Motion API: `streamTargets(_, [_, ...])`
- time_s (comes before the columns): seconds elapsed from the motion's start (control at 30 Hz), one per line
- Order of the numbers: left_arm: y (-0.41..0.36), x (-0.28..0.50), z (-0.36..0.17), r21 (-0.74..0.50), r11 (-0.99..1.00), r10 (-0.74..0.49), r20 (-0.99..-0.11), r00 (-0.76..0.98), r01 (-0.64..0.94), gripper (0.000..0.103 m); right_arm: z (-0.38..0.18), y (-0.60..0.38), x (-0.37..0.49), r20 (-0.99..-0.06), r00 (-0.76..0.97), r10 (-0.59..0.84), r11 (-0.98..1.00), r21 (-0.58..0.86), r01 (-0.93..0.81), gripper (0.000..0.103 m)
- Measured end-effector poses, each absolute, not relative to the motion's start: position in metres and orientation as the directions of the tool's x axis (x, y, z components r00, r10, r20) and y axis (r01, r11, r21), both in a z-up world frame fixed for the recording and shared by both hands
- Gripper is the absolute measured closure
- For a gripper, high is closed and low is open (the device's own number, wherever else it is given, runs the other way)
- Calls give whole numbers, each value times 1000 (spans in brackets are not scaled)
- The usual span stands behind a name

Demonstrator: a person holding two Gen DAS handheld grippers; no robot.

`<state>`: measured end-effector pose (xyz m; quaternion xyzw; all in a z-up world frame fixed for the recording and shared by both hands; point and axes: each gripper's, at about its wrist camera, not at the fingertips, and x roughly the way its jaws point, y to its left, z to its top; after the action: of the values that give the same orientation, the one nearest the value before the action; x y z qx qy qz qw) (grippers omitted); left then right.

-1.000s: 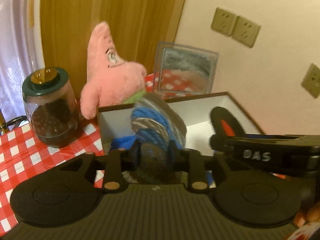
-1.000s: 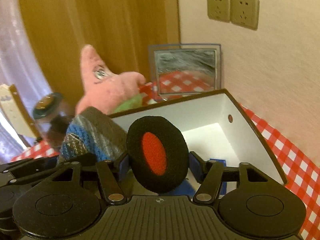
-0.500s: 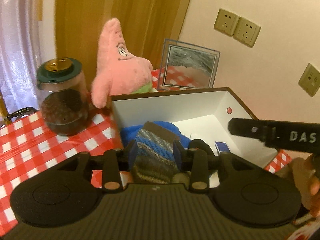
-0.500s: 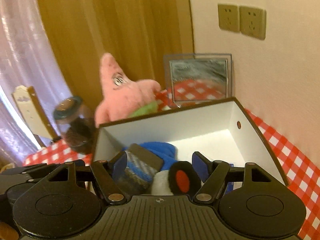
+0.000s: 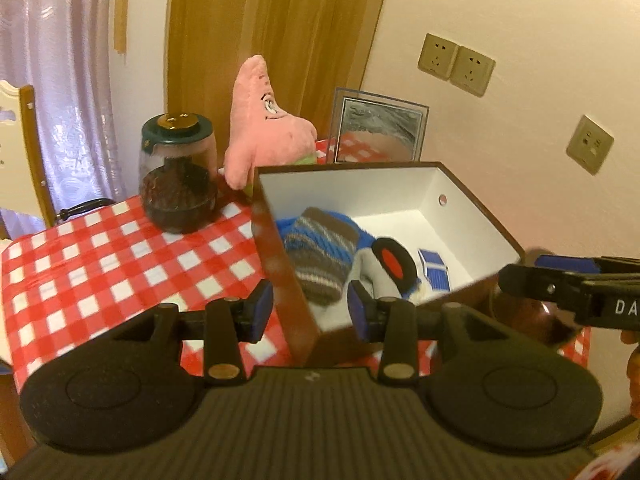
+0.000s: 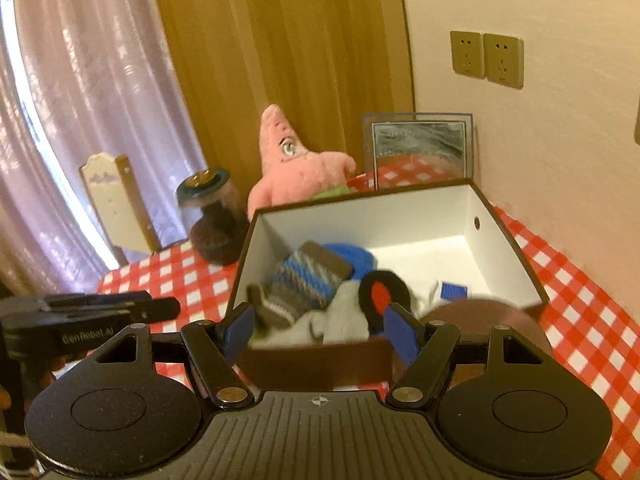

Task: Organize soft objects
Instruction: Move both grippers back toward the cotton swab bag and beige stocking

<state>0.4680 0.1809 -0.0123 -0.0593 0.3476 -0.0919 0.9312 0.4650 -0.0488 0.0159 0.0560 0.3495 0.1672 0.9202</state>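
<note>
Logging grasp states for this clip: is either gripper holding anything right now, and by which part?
Nothing is held. The left gripper and right gripper are both open and empty; the striped sock and black-and-red pad lie in the box.

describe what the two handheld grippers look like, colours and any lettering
Both the left gripper and the right gripper are matte black, with a ribbed body, two round discs, brass-coloured pivot pins and blue pads on the fingers. Seen from the side, the right one carries white letters "DA", and the left one reads "GenRobot.AI".
</note>
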Motion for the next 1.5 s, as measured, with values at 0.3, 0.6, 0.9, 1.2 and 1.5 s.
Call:
streamTargets(0.3, [166,398,-21,-139,981,-192,-657,728,134,66,-4,-58,402,-653,654,381,922,215,-323,32])
streamTargets(0.6, [157,354,-32,-142,983,-182,-689,701,115,66,-29,-66,366,-690,606,395,912,218,-346,32])
streamTargets(0.9, [139,334,-40,-116,986,-166,-710,684,119,66,-54,-76,354,-720,565,403,907,230,-354,32])
streamTargets(1.2, [126,331,-62,-91,991,-136,-747,651,103,66,-79,-78,355,-750,530,397,906,227,-358,32])
streamTargets(1.5, [121,339,-83,-63,993,-109,-779,617,96,66,-95,-74,365,-766,516,383,907,205,-368,32])
